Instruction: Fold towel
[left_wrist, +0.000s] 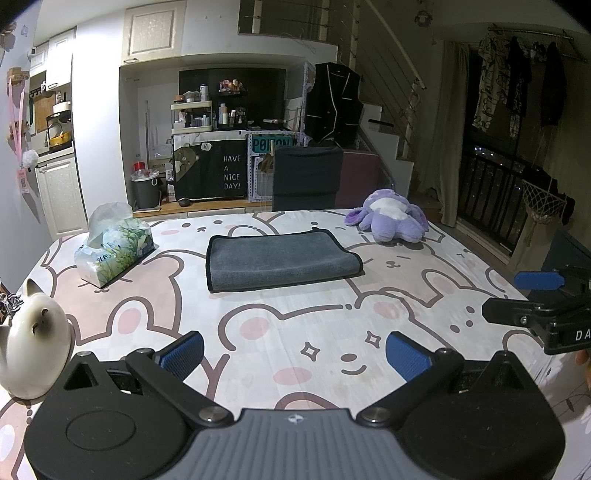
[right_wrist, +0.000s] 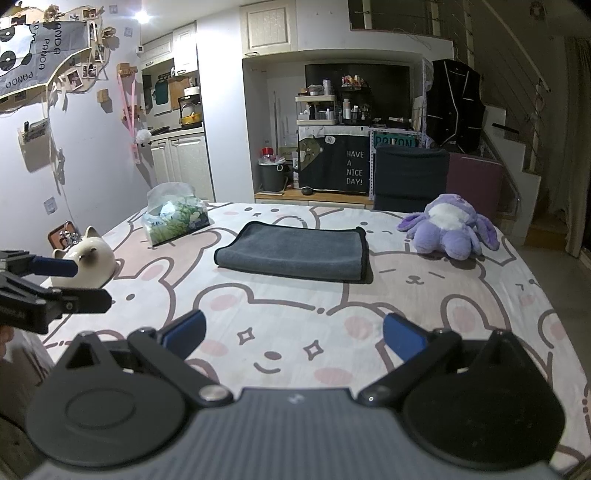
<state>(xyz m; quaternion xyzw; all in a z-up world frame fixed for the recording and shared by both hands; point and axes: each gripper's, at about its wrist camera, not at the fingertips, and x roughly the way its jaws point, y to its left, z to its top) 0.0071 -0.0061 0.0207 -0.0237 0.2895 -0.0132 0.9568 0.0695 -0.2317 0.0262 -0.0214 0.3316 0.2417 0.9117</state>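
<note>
A grey towel (left_wrist: 280, 260) with a dark border lies folded flat on the table, far from both grippers; it also shows in the right wrist view (right_wrist: 295, 253). My left gripper (left_wrist: 293, 354) is open and empty above the near part of the table. My right gripper (right_wrist: 293, 334) is open and empty, also above the near part. The right gripper shows at the right edge of the left wrist view (left_wrist: 517, 299), and the left gripper at the left edge of the right wrist view (right_wrist: 85, 282).
The table carries a bear-print cloth (left_wrist: 295, 325). A tissue pack (left_wrist: 114, 251) lies at the far left, a purple plush toy (left_wrist: 391, 216) at the far right, a white cat figurine (left_wrist: 33, 343) at the near left. A dark chair (left_wrist: 306, 177) stands behind the table.
</note>
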